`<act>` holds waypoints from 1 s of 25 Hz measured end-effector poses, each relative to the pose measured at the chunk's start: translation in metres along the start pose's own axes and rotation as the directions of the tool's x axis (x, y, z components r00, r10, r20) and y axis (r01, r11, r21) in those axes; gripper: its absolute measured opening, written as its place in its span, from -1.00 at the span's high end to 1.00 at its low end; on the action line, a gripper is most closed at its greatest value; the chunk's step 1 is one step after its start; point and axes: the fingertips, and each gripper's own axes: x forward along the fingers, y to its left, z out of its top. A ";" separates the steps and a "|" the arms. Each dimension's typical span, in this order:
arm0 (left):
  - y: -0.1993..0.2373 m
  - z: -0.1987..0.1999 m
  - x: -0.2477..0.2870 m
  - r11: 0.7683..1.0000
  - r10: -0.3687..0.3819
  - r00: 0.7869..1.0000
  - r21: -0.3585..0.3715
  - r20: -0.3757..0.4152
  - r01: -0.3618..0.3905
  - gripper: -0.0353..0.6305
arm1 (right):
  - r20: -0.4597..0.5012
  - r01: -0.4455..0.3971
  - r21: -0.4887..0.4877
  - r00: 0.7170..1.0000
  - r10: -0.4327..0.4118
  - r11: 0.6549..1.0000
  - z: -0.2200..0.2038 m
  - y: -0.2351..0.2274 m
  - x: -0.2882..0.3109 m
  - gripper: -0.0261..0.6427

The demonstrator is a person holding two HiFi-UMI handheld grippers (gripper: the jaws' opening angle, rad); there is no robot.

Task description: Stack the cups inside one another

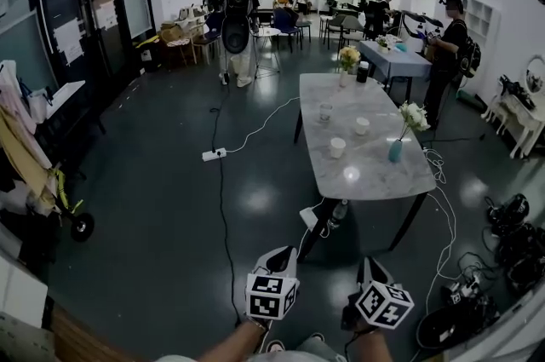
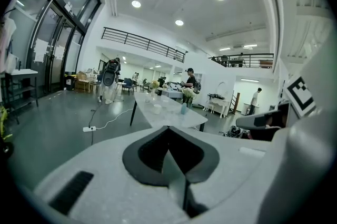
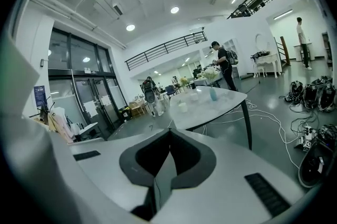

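Far ahead a marble table [image 1: 375, 173] carries three cups: a clear glass [image 1: 326, 112], a white cup [image 1: 363, 126] and another white cup [image 1: 338, 147], all standing apart. The same table [image 2: 168, 115] [image 3: 221, 101] shows small in both gripper views, with a white cup [image 2: 156, 108] [image 3: 182, 107] on it. My left gripper [image 1: 285, 252] [image 2: 168, 129] and right gripper [image 1: 370, 265] [image 3: 169, 132] are low at the front, well short of the table. Each has its jaws pressed together, with nothing between them.
A blue vase with white flowers [image 1: 397, 149] stands on the table's right edge. A power strip [image 1: 214, 154] and cables trail over the dark floor. Bags and gear [image 1: 511, 215] lie on the right, a wheeled cart [image 1: 51, 190] on the left. People stand further back.
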 end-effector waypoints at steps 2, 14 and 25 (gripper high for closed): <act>0.001 -0.005 0.004 1.000 -0.004 1.000 0.000 -0.009 0.004 0.90 | -0.009 0.013 -0.002 1.000 -0.013 1.000 -0.003 -0.003 0.003 0.90; 0.027 0.007 0.048 1.000 0.017 1.000 -0.004 0.000 -0.017 0.90 | -0.003 -0.017 -0.013 1.000 0.017 1.000 0.017 -0.002 0.057 0.90; 0.035 0.041 0.118 0.999 0.041 0.999 0.013 0.013 -0.041 0.90 | -0.005 -0.041 -0.021 0.999 0.041 0.999 0.058 -0.026 0.126 0.90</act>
